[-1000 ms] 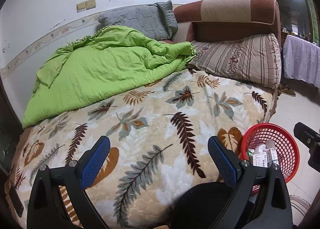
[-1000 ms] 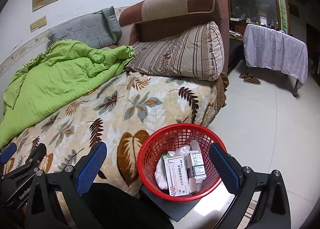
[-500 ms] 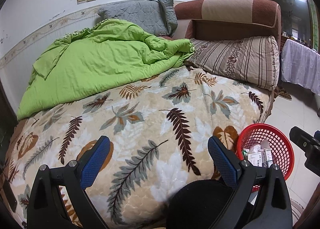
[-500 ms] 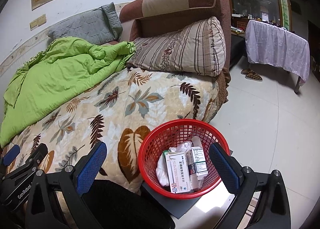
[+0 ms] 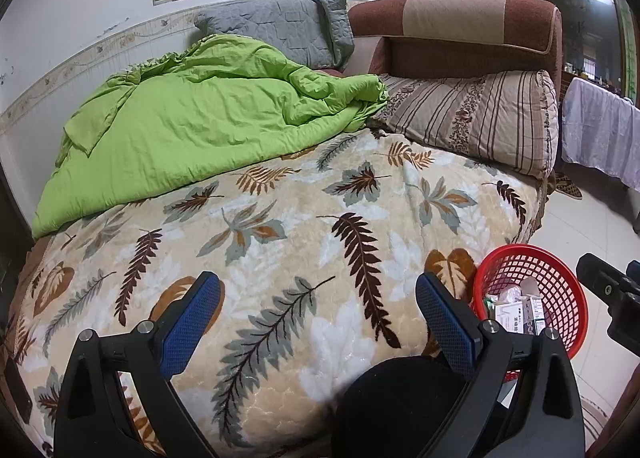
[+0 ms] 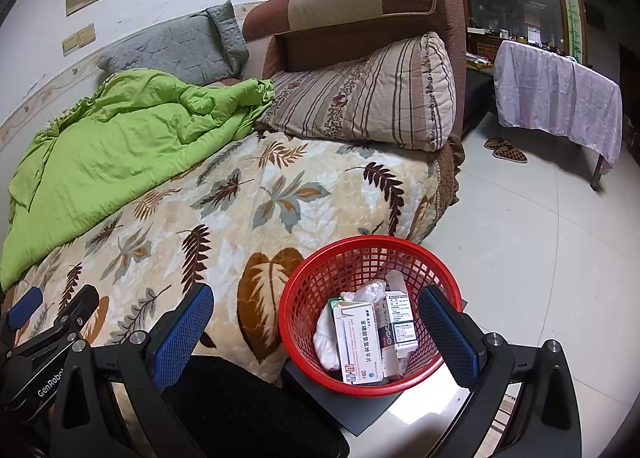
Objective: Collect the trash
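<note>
One leaf-print bed (image 5: 304, 225), green quilt (image 5: 208, 125), tiled floor (image 6: 540, 242)

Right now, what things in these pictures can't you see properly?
- Bottom of the red basket, right wrist view: the boxes and white wad piled inside cover it.
- Same basket, left wrist view: the left gripper hides its near side.
- Small print on the boxes: too tiny to read.
- Slippers on the floor: too small for detail.
- Under the draped table: the cloth hides it.
- Wall pictures: cut off by the top edge.

Red basket (image 6: 370, 254), seemingly leaf-patterned blanket (image 5: 280, 242)
</note>
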### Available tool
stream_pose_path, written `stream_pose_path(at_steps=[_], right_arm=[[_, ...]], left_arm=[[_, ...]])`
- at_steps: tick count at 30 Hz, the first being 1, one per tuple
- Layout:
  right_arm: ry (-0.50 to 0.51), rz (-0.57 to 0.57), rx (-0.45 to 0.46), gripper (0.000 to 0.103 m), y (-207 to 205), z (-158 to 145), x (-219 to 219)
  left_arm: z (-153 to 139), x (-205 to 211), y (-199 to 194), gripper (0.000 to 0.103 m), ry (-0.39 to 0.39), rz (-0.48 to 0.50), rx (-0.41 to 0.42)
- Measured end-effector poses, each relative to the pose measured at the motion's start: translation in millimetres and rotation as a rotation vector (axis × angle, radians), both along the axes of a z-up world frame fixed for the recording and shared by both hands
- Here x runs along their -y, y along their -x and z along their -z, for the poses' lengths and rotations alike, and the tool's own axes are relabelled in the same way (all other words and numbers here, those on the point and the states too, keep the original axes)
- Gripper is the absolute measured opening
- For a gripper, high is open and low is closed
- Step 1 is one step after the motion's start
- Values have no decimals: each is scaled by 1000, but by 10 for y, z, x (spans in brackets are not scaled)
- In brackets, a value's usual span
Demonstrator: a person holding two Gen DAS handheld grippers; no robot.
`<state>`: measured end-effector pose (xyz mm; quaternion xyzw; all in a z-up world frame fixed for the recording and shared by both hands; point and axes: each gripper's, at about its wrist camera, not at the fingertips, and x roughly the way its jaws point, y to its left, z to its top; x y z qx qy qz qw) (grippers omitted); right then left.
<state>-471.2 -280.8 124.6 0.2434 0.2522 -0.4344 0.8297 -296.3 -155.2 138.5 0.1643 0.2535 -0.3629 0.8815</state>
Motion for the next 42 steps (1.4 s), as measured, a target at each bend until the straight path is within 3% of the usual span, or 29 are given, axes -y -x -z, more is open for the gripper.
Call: stream_pose_path(at_steps=[21, 42], right_arm=[[-8, 0, -3, 103, -4, 11, 16], [-19, -18, -24, 103, -70, 90, 37]], left_arm=[[42, 48, 71, 98, -16, 65, -4], [79, 14, -12, 98, -16, 54, -27]])
